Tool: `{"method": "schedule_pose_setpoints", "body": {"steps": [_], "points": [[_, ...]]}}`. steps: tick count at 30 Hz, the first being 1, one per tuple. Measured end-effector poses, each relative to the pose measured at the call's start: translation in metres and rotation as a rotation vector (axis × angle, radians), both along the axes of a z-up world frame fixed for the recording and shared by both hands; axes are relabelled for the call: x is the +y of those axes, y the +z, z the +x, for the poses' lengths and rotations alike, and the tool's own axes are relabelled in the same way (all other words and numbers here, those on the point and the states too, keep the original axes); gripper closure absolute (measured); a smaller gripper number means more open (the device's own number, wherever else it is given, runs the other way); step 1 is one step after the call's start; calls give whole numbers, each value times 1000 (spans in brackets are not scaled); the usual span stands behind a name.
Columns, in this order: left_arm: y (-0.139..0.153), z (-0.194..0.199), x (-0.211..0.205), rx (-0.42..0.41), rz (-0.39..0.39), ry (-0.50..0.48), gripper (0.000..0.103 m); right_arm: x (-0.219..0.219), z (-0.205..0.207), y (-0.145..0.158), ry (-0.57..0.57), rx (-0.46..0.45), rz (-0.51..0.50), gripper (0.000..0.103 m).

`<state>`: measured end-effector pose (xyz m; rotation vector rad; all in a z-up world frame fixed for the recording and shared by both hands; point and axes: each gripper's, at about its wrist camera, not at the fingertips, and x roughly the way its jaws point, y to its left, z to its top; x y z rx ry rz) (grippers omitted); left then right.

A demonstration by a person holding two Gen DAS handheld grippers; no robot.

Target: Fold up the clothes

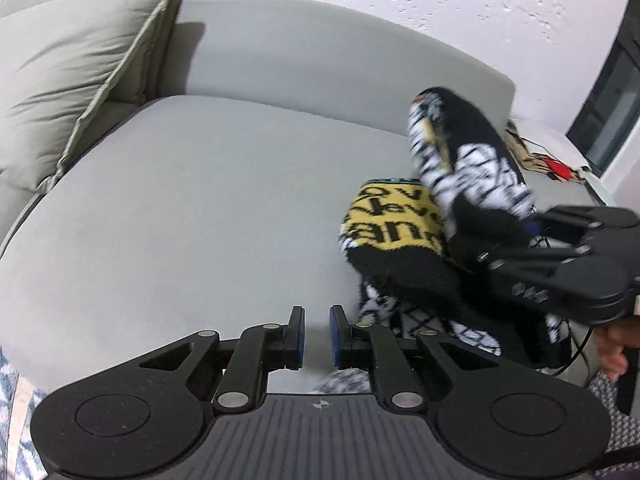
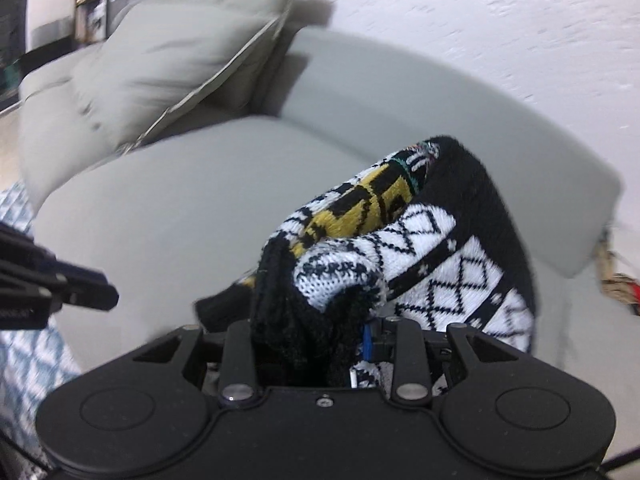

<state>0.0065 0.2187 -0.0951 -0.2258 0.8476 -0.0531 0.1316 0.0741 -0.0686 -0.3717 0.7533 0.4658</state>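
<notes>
The right gripper (image 2: 316, 344) is clamping a bunched fold of the black, white and yellow knit garment (image 2: 420, 248), holding it up off the grey sofa seat (image 1: 200, 200), probably to carry or spread it there; the left gripper (image 1: 317, 334) is hovering empty alongside, jaws parted only narrowly

In the right wrist view we cannot see the left pad of the right gripper (image 2: 308, 344); the knitted sweater (image 2: 400, 256) bunched between its jaws covers it. The cushions (image 2: 168, 60) far ahead are blurred. The left gripper (image 2: 108, 294) is cut off at the edge.
</notes>
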Motion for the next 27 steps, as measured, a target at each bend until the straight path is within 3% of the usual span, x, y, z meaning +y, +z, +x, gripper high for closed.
{"method": "schedule_pose_setpoints", "body": {"steps": [3,5,6,8,14,18,20,23,27], "points": [[-1,-4,4,14,-23,31,93,16,10,-21,64,45,-33,70],[2,-7,2,17,-27,44,93,25,14,-31,107,65,-54,62],[4,-8,0,15,-22,45,93,25,13,-29,119,65,-53,59],[9,-11,-5,9,-13,45,93,26,9,-23,140,68,-47,41],[27,-16,-24,-19,33,27,88,12,-13,11,148,75,-30,32],[42,-22,-41,-43,55,13,86,-11,-28,41,111,57,35,30],[50,-23,-48,-53,67,8,74,-36,-34,59,82,75,89,26],[60,-20,-58,-67,68,0,64,-74,-36,76,13,109,182,21],[66,-2,-78,-71,69,-46,63,-129,-27,83,-131,168,286,20]]}}
